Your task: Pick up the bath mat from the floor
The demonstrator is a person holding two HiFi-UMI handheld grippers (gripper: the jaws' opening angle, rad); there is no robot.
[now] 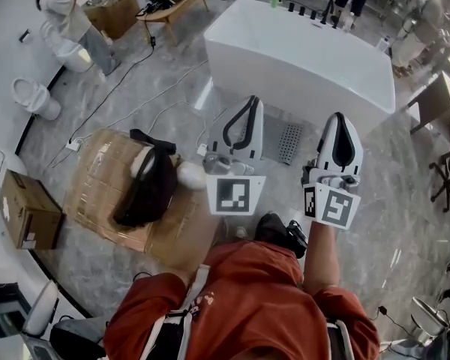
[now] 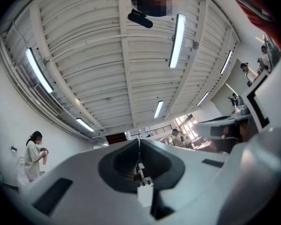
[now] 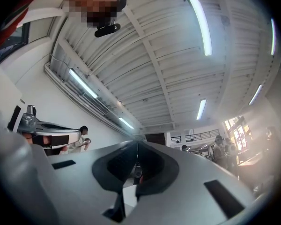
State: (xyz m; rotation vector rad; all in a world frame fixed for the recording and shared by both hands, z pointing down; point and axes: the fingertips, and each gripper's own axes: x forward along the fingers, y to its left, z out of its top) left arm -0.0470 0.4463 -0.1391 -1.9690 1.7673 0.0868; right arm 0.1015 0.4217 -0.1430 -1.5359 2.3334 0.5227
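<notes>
Left gripper [image 1: 247, 105] and right gripper [image 1: 340, 120] clenched on nothing; mat [image 1: 277, 137] on the floor, untouched.

Likely trouble: both pairs of jaws are closed and tilted up toward the ceiling, so coming down like this they would probably skid across the flat grey mat or bump the tub [image 1: 300, 58]. In the head view the mat shows between the two grippers, on the floor well below them, just beside the tub.

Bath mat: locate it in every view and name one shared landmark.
Head view: bath mat on the floor, centre, before the white tub.
Left gripper view: not in it.
Right gripper view: not in it.
Shared landmark: person in white, at left in each.
</notes>
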